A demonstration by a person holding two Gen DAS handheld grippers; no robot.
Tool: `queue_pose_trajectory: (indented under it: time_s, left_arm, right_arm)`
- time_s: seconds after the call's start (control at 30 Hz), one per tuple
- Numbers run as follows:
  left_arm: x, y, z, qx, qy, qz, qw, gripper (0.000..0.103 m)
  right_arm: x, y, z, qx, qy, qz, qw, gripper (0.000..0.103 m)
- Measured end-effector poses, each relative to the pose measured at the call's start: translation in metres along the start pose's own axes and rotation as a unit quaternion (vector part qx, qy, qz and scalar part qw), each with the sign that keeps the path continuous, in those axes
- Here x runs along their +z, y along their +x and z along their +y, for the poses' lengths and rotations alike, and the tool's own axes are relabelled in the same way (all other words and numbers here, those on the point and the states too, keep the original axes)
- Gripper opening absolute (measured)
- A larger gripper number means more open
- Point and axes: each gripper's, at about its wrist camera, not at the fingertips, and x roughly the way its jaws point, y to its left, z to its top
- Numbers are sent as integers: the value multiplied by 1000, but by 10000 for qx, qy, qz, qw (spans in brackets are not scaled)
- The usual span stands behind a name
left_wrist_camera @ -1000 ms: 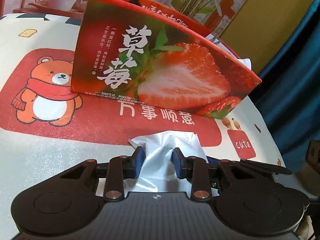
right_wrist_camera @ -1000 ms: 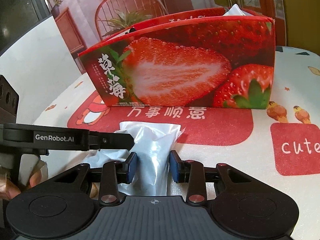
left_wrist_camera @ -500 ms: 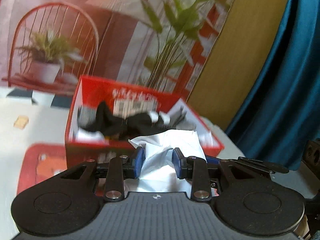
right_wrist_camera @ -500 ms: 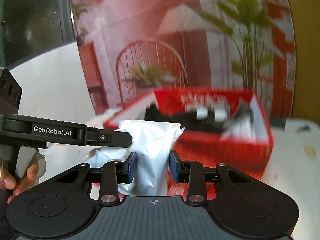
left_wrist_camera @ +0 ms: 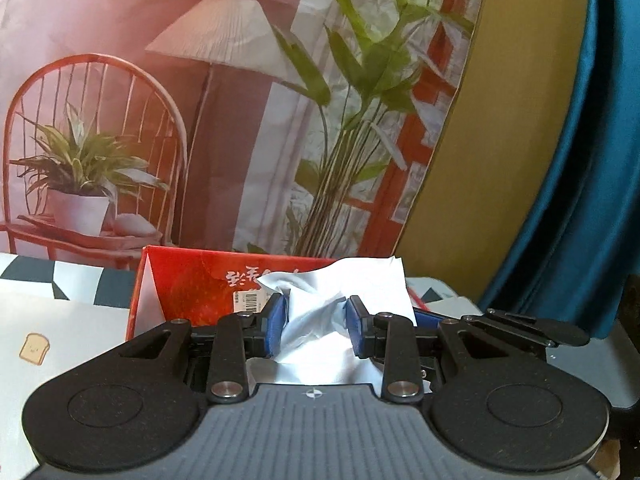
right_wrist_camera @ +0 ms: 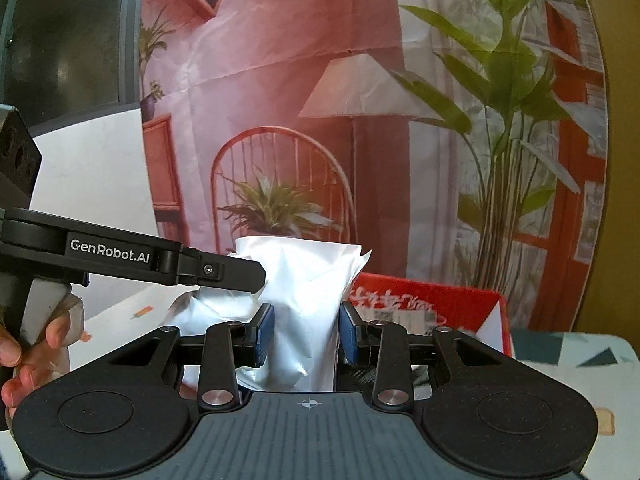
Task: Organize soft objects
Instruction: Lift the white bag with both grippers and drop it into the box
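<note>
Against a printed backdrop (left_wrist_camera: pixel 168 80) of lamp and plants, above a patterned worktop (left_wrist_camera: pixel 60 320): crinkled white plastic pouch (left_wrist_camera: pixel 320 320) pinched in both jaws, left gripper (left_wrist_camera: pixel 316 322) and right gripper (right_wrist_camera: pixel 306 332), near the red cardboard box (left_wrist_camera: pixel 192 280).

My two matte black hand-held grippers

My left gripper (left_wrist_camera: pixel 316 322) and right gripper (right_wrist_camera: pixel 306 330) share blue ribbed pads (left_wrist_camera: pixel 276 324), silver pivot screws, round recessed discs and a grey ribbed deck with a crosshair mark; white "GenRobot.AI" lettering (right_wrist_camera: pixel 110 251) marks the left one's side.
</note>
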Motion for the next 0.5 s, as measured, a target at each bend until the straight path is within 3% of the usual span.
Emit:
queue_pose_trajectory:
  time_s: [0.17,0.27,0.37,0.4,0.43,0.5]
  left_arm:
    - [-9,28,4,89,82,321,9994,43]
    - [-16,31,7,262,201,455,9984,57]
    - [-16,23,11,440,289,422,9977,85]
    - [-15,18,11,522,335,344,9975,97]
    - [-14,11,10,635,384,259,9969,103]
    - [-9,-2,7,840,486,134,9952,103]
  right_arm:
    - [-12,22,-15,-76,-27,264,9996,33]
    - [-23,29,-20,-152,30,563,9983,37]
    - [-27,27,-27,-493,235,838,9950,41]
    - [-27,24,-31,-505,343,827,9947,46]
    - [-26,20,-34,-548,425,814,9943,59]
    - [-21,12,-37,-722,549,789,9927,76]
